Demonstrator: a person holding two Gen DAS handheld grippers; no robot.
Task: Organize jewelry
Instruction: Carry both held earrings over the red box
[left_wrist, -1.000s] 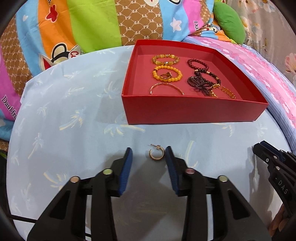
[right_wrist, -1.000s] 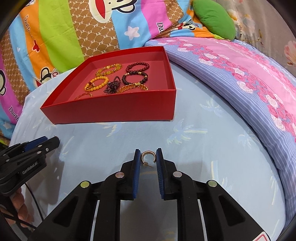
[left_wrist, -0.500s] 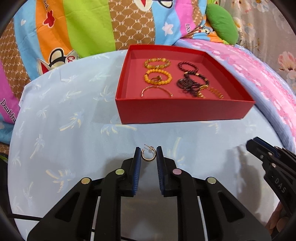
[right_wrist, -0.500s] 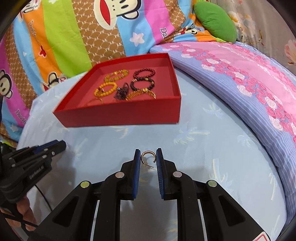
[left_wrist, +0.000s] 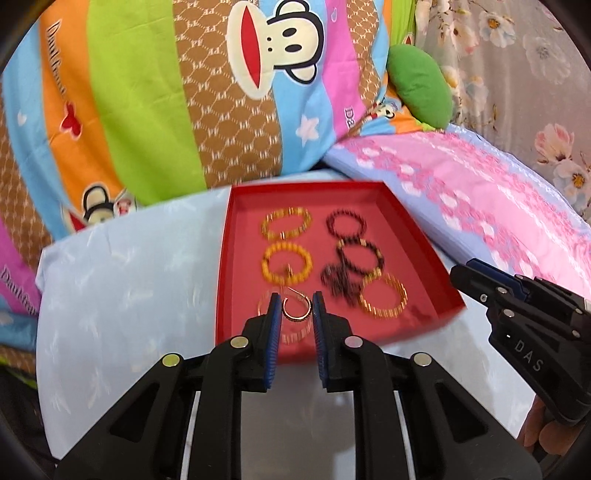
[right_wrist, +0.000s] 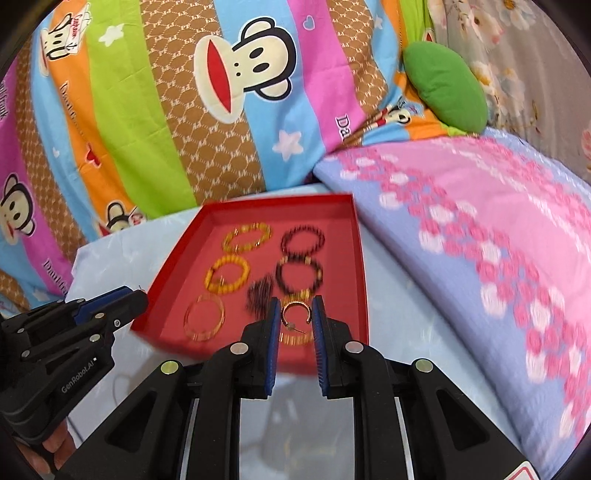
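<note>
Left wrist view: my left gripper (left_wrist: 294, 308) pinches a small gold hoop earring (left_wrist: 296, 309) between its blue pads, held in the air over the near-left part of the red tray (left_wrist: 406, 218). My right gripper (right_wrist: 294, 314) likewise clamps a second hoop earring (right_wrist: 295, 314), its post pointing down, over the tray's near-right part.

Inside the tray lie two yellow bead bracelets (left_wrist: 286, 263) on the left side, two dark bead bracelets (left_wrist: 346, 225) on the right side, a dark tangled chain (left_wrist: 338, 282) near the middle, a gold-brown bracelet (left_wrist: 384, 297) at the near-right corner, and a thin gold bangle (right_wrist: 204, 318) at the near-left corner; all are blurred.

The tray sits on a pale blue sheet (left_wrist: 122, 266). Behind the tray rises a striped cartoon-monkey quilt (left_wrist: 221, 92); to the tray's right lies a pink floral pillow (left_wrist: 480, 192), with a green cushion (left_wrist: 421, 86) beyond it.
</note>
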